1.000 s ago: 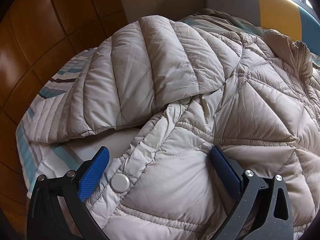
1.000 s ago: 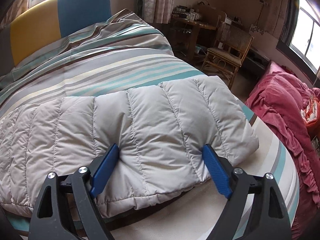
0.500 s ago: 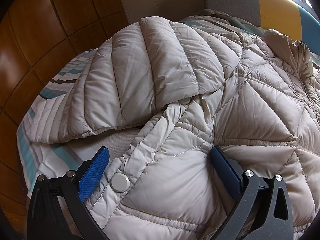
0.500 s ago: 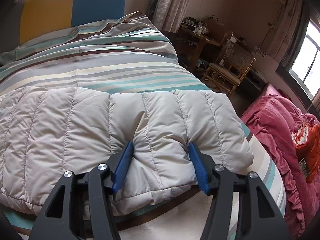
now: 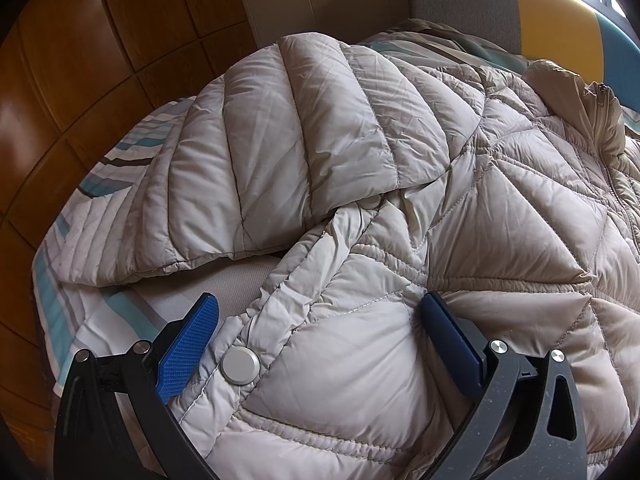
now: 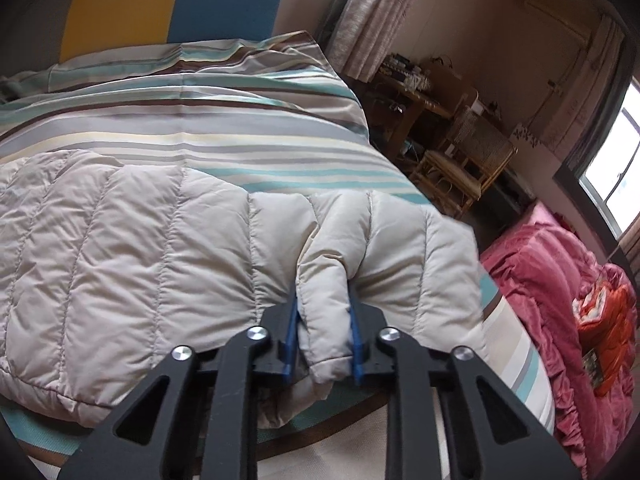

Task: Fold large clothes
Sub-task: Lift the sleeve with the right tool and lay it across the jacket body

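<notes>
My right gripper (image 6: 323, 340) pinches the cuff of the pale beige quilted down jacket (image 5: 400, 200) spread on the striped bed (image 6: 240, 120); my left gripper (image 5: 320, 340) gapes over its hem; next I'd fold that sleeve inward

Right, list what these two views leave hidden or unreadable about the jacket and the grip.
- Left wrist view: the jacket hem runs off the bottom edge, behind the left gripper; whether its wide jaws press the padding is unclear.
- Left wrist view: the zipper is cut by the right edge.
- Right wrist view: the right gripper is shut on a sleeve fold; the cuff underneath is hidden.
</notes>
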`<state>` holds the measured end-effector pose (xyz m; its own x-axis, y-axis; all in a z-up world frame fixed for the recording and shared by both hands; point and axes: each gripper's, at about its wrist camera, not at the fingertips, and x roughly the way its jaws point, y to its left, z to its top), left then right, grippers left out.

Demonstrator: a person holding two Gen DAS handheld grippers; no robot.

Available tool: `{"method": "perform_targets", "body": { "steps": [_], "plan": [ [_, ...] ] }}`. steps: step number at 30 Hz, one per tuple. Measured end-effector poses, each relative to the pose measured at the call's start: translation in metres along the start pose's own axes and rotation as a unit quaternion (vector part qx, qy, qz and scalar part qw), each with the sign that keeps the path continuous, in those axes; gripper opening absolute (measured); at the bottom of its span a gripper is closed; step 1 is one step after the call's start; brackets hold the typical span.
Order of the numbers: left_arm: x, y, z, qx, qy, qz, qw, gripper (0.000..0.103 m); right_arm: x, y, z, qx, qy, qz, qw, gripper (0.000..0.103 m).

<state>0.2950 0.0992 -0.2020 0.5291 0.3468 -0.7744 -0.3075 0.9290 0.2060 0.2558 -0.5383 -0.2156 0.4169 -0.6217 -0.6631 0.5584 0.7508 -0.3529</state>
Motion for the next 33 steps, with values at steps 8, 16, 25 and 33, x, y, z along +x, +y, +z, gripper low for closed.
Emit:
{"method": "perform_targets", "body": {
  "steps": [8,16,25,33],
  "plan": [
    [0.000,0.000,-0.001,-0.002,0.000,-0.002,1.0000,0.100,-0.056,0.025,0.010,-0.018,-0.078,0.030,0.996,0.013],
    [0.001,0.002,-0.001,-0.007,0.001,-0.008,0.9999,0.100,-0.149,0.099,0.029,-0.069,-0.164,0.124,0.976,0.013],
    [0.003,0.003,-0.002,-0.012,0.001,-0.014,0.9998,0.100,-0.228,0.238,0.007,-0.198,-0.215,0.216,0.932,0.013],
    [0.004,0.005,-0.002,-0.018,0.002,-0.022,0.9996,0.100,-0.258,0.336,-0.038,-0.316,-0.201,0.291,0.881,0.018]
  ]
}}
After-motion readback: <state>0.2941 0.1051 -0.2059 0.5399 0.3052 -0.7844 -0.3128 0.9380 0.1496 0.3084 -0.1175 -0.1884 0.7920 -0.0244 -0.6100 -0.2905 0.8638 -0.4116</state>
